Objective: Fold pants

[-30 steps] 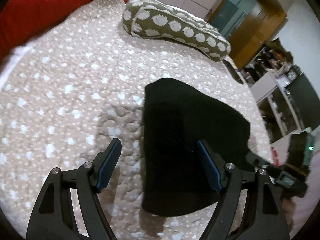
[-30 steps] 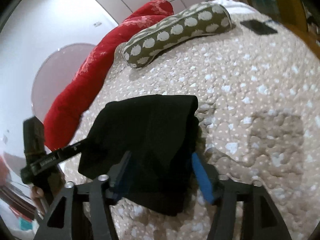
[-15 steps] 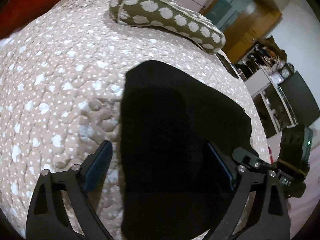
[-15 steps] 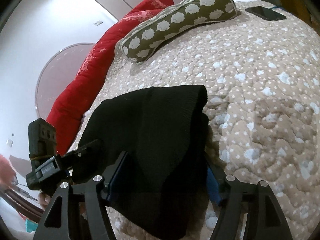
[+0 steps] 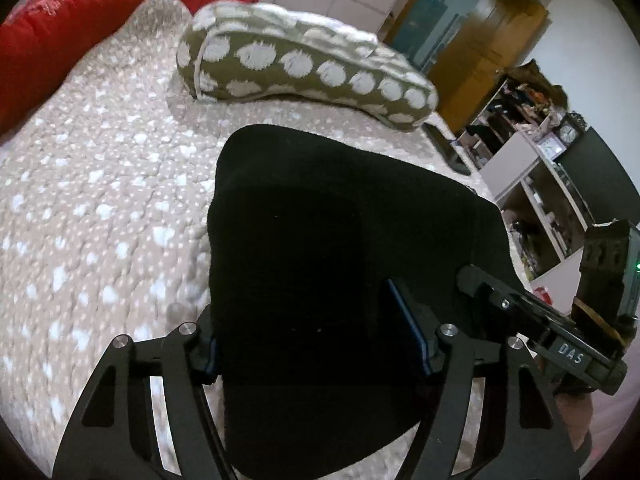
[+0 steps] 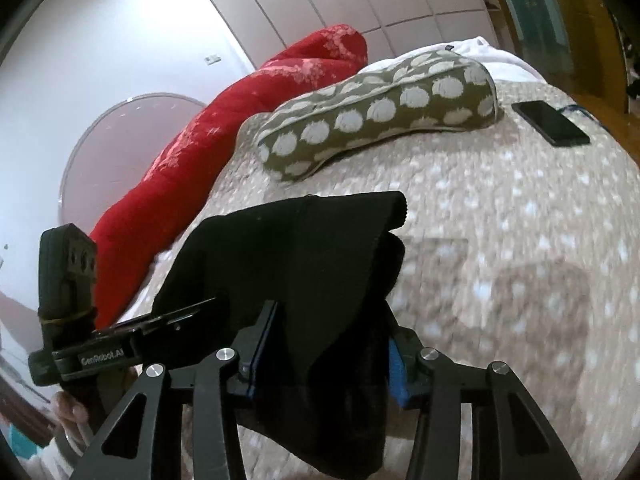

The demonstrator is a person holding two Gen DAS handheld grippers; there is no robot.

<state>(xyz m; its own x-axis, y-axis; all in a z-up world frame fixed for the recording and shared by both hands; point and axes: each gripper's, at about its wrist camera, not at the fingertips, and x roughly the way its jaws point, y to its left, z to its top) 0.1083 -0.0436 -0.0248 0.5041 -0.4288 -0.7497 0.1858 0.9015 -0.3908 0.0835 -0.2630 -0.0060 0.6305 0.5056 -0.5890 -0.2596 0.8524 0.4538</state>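
Folded black pants [image 5: 320, 264] lie on the quilted bed [image 5: 100, 200], near its close edge. Left hand-held gripper [image 5: 316, 344] straddles the fabric, fingers spread; right hand-held gripper [image 6: 324, 344] likewise, unclenched. Far side: spotted bolster [image 6: 380, 112], red duvet [image 6: 224, 136], phone [image 6: 550, 122].

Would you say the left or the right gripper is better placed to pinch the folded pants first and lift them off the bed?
Probably the right gripper: its fingers sit closer around a bunched fold of the black pants, while the left gripper straddles a wide flat panel.
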